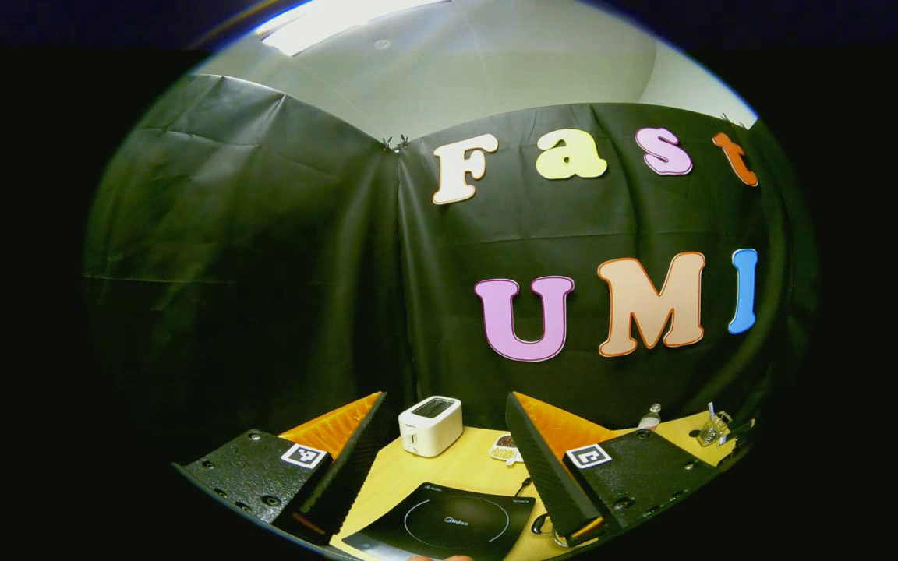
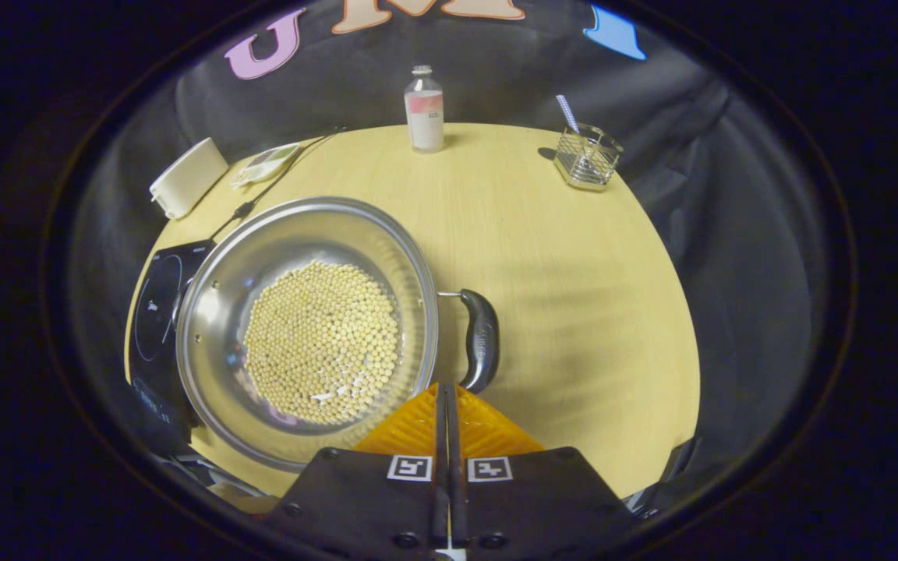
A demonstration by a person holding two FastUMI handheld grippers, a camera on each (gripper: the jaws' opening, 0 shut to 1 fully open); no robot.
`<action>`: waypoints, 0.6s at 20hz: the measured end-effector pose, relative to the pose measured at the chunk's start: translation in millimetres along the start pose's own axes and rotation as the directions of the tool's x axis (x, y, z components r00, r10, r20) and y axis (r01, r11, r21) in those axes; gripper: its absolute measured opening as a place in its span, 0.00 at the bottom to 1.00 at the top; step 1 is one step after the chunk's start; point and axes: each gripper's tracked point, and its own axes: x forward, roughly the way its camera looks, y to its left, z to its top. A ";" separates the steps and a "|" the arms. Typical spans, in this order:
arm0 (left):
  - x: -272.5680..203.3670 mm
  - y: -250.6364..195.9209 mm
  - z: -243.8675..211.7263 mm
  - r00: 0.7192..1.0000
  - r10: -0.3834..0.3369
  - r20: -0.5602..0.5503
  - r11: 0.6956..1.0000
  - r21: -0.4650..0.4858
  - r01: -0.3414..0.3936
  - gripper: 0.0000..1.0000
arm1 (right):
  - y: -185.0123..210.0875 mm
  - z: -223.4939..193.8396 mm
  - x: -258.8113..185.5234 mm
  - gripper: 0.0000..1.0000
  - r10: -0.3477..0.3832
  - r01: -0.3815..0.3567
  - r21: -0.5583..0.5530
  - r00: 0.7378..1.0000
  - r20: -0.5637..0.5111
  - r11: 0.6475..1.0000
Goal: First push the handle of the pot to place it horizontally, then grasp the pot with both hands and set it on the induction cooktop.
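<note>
- Pot (image 2: 305, 331), in the right gripper view, sits on the bench (image 2: 558, 257) beside the induction cooktop (image 2: 154, 308); its handle (image 2: 480, 339) lies just ahead of the right claw (image 2: 447, 389), fingers pressed together, holding nothing.
- Left gripper view: left claw (image 1: 445, 425) gapes wide, empty, raised above the cooktop.

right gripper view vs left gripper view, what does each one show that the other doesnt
Right gripper view: the pot of pale beans with its dark side handle, and the right tool, fingers together, empty.

Left gripper view: the left tool, fingers spread, and the toaster's slotted top.

Both: the toaster, induction cooktop, bottle, wire holder and yellow table.
</note>
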 end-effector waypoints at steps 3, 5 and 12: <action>5.0 -10.4 -11.9 0.999 -0.024 -0.028 1.000 0.003 0.024 0.93 | -3.7 -2.3 -4.8 0.03 -0.005 0.005 0.008 1.000 -0.004 1.000; 9.1 -19.1 -20.1 0.998 -0.047 -0.050 0.999 0.010 0.048 0.93 | -7.5 -1.2 -11.9 0.02 -0.006 0.005 0.028 1.000 0.008 1.000; 25.7 -57.0 -56.8 0.978 -0.153 -0.143 0.988 -0.010 0.153 0.96 | -20.6 27.9 -38.7 0.03 -0.007 -0.007 0.101 0.991 0.134 0.995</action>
